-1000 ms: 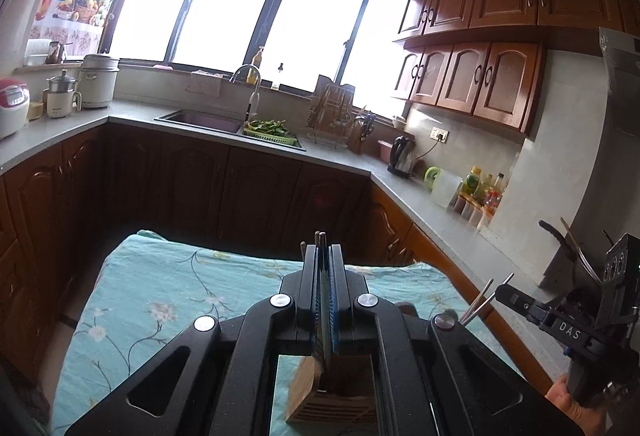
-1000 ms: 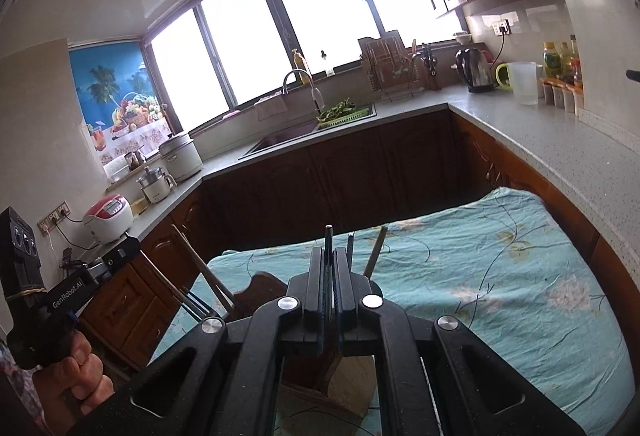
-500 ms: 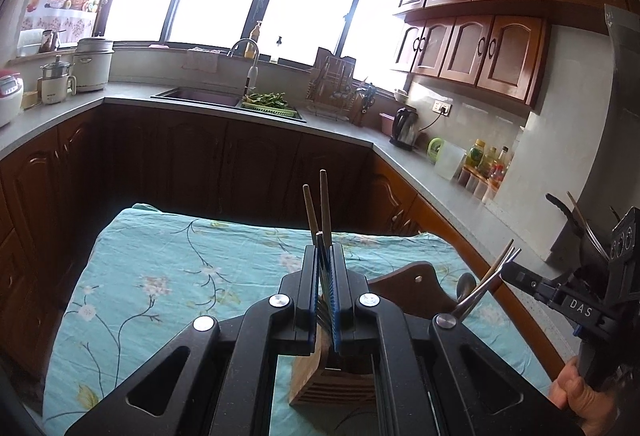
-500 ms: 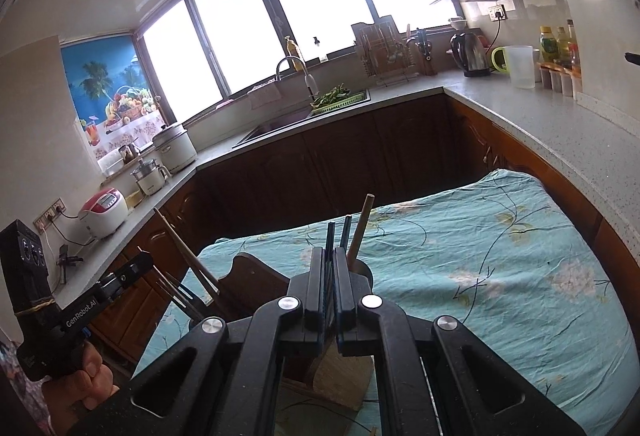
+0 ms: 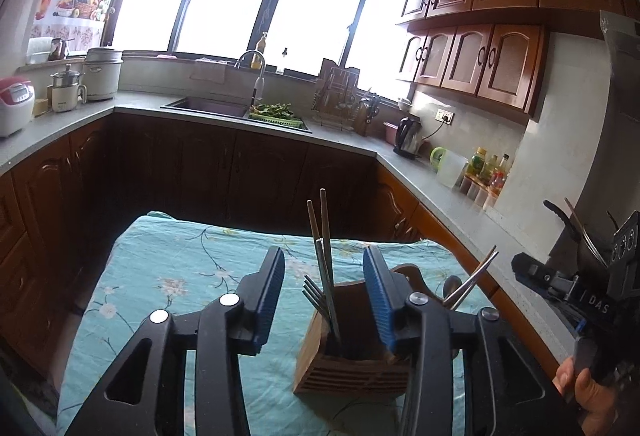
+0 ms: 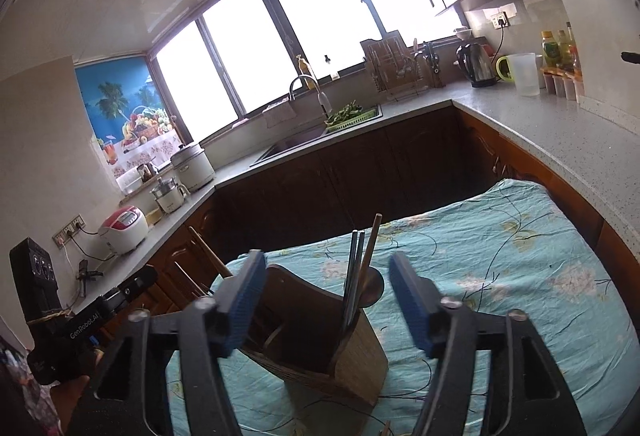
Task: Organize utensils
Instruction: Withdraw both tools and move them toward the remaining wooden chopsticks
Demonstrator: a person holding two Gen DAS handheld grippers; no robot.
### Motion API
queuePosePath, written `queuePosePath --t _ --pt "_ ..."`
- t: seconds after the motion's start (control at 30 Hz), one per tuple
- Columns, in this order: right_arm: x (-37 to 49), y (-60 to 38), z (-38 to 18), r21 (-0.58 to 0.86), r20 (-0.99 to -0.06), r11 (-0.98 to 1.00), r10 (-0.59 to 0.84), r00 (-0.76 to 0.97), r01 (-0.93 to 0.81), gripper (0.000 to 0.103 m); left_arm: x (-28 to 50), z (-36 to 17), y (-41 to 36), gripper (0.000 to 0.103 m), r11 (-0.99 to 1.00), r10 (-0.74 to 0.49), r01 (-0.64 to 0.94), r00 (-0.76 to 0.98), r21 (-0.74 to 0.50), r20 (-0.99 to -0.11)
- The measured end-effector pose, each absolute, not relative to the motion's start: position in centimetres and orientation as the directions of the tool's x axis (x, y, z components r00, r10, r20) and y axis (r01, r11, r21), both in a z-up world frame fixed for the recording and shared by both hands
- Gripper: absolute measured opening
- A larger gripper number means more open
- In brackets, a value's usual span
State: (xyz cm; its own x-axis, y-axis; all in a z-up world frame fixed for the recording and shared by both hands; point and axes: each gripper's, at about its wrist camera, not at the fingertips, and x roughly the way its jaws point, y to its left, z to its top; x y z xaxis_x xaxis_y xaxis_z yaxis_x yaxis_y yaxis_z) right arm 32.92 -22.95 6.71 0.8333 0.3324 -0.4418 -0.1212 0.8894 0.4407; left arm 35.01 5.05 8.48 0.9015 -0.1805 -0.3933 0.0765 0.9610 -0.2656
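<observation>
A wooden utensil holder point(image 5: 352, 360) stands on the table with the teal floral cloth point(image 5: 188, 268). Chopsticks point(image 5: 324, 232) and a fork point(image 5: 314, 296) stand upright in it. My left gripper point(image 5: 324, 292) is open and empty, just above and behind the holder. In the right wrist view the holder point(image 6: 332, 340) holds metal and wooden chopsticks point(image 6: 358, 268) and a spoon point(image 6: 372, 290). My right gripper point(image 6: 328, 300) is open and empty, its jaws spread either side of the holder's top. The right gripper also shows at the right of the left wrist view point(image 5: 576, 288).
Dark wooden cabinets and a grey countertop point(image 5: 404, 171) wrap around the table. A sink point(image 5: 208, 105), a kettle point(image 5: 408, 137), bottles point(image 5: 486, 167) and rice cookers point(image 5: 12, 107) stand on the counter. The cloth point(image 6: 520, 260) lies bare to the holder's right.
Both grippers opened from shut, letting go of the chopsticks, which now stand in the holder. Both grippers rose and drew back a little.
</observation>
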Motion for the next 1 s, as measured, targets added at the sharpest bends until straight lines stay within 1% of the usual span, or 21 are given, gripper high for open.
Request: queuePosePath --t 0.03,0.07,0.1,0.17,0.33,0.6,0.83,1.0 --pt "32.2 -23.2 7.0 0.441 -0.428 0.89 0.324 0.844 -0.118 0.1 34.1 8.4 5.0 0.058 0.964 -0.167 0.065 0.904 -0.258 -0.393" --pt "31.6 -23.5 7.2 0.442 -0.418 0.89 0.314 0.852 -0.112 0.102 33.2 8.3 5.0 0.07 0.966 -0.152 0.054 0.909 -0.252 -0.388" --pt "30.9 -23.7 7.4 0.441 -0.413 0.891 0.307 0.857 -0.107 0.102 32.2 8.2 5.0 0.074 0.967 -0.144 0.048 0.914 -0.25 -0.38" --pt "29.6 -24.2 7.5 0.435 -0.408 0.896 0.289 0.866 -0.094 0.102 30.5 8.1 4.9 0.074 0.967 -0.144 0.049 0.914 -0.25 -0.378" --pt "26.6 -25.1 6.9 0.413 -0.412 0.908 0.256 0.875 -0.071 0.102 27.0 7.0 4.0 0.077 0.967 -0.149 0.047 0.902 -0.25 -0.406" --pt "22.5 -26.4 4.2 0.409 -0.471 0.912 0.225 0.853 -0.015 0.102 23.9 5.5 2.6 0.077 0.97 -0.165 0.053 0.86 -0.236 -0.484" --pt "20.0 -27.5 1.4 0.416 -0.536 0.909 0.211 0.818 0.038 0.102 23.8 4.2 1.0 0.077 0.968 -0.199 0.073 0.805 -0.24 -0.558" --pt "19.3 -28.7 -0.2 0.429 -0.566 0.9 0.199 0.8 0.08 0.102 26.0 2.7 -1.4 0.076 0.969 -0.224 0.101 0.75 -0.227 -0.622"
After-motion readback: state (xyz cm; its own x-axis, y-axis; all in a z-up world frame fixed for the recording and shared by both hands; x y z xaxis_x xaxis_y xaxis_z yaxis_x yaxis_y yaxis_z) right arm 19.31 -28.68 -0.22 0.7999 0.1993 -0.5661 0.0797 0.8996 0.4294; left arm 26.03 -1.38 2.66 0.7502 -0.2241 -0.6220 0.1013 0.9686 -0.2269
